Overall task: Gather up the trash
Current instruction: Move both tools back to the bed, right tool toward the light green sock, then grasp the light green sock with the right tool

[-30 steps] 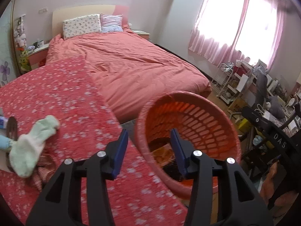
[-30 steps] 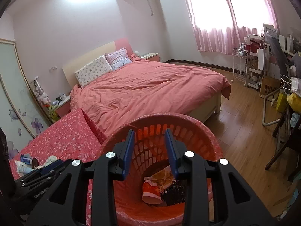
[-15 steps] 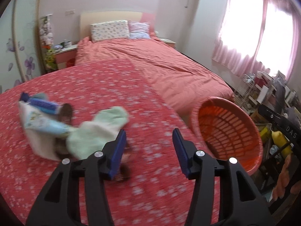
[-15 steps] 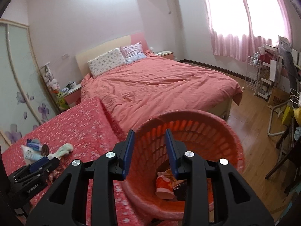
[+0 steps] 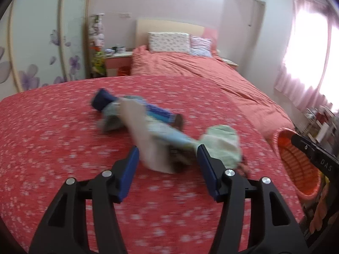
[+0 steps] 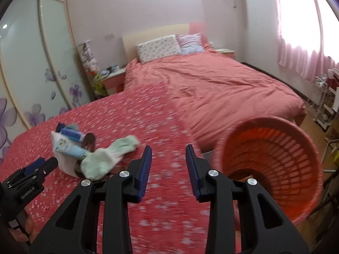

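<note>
Two grippers, both empty: left gripper (image 5: 168, 167) opening toward the trash pile (image 5: 148, 124) at twelve o'clock; right gripper (image 6: 168, 165) parted, orange basket (image 6: 273, 160) at three o'clock. Risk: jaws snag the green sock (image 5: 222, 144).

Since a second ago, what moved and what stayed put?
Both tools swung away from the orange basket toward the pile of trash on the red flowery blanket. The left tool now points at the pile, its jaws opening, nothing pinched between them. The right tool holds nothing, its gap unchanged. The pile, pale green sock and basket stayed where they were.
</note>
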{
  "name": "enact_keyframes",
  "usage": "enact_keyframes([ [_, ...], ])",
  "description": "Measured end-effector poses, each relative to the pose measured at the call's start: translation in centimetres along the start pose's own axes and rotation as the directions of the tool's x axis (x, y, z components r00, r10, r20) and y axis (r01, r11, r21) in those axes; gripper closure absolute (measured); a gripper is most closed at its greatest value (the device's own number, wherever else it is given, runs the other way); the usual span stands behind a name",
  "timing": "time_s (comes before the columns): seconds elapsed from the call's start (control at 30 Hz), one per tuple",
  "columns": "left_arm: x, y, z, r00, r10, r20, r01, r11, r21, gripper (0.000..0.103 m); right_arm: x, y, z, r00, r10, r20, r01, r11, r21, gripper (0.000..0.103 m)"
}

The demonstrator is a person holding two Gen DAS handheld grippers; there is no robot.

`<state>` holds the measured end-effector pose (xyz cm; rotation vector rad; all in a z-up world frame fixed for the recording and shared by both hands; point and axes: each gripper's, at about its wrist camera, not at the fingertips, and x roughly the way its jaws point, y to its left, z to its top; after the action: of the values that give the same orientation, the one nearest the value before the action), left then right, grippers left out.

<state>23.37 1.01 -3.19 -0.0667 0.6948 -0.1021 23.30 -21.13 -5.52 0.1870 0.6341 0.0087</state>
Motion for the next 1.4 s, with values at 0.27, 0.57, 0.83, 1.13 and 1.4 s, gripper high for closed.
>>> enact_keyframes([
  [0.27,-0.1,5.5,-0.6,0.998,0.068,-0.017,-0.069,0.994,-0.084,0.045,3.9,4.6,0.4,0.995,0.069,-0.069,-0.071,0.997,-0.027,0.069],
  [0.57,-0.1,8.0,-1.3,0.996,0.089,-0.028,-0.092,0.988,-0.125,0.045,9.1,6.2,0.3,0.984,0.027,-0.178,-0.034,0.999,-0.035,0.069],
  [0.83,0.3,7.6,-1.6,0.996,0.076,-0.041,-0.081,0.989,-0.126,0.045,9.7,7.4,-0.7,0.98,-0.004,-0.197,-0.019,0.993,-0.114,0.089],
  [1.13,0.7,5.9,-1.8,0.998,0.041,-0.049,-0.046,0.994,-0.104,0.045,6.4,6.7,0.7,0.995,0.051,-0.083,-0.057,0.996,-0.073,0.095],
  [1.4,0.9,3.0,-1.8,0.998,-0.017,-0.059,0.013,0.997,-0.078,0.045,3.5,4.5,2.4,0.996,0.088,-0.006,-0.088,0.996,-0.009,0.095],
])
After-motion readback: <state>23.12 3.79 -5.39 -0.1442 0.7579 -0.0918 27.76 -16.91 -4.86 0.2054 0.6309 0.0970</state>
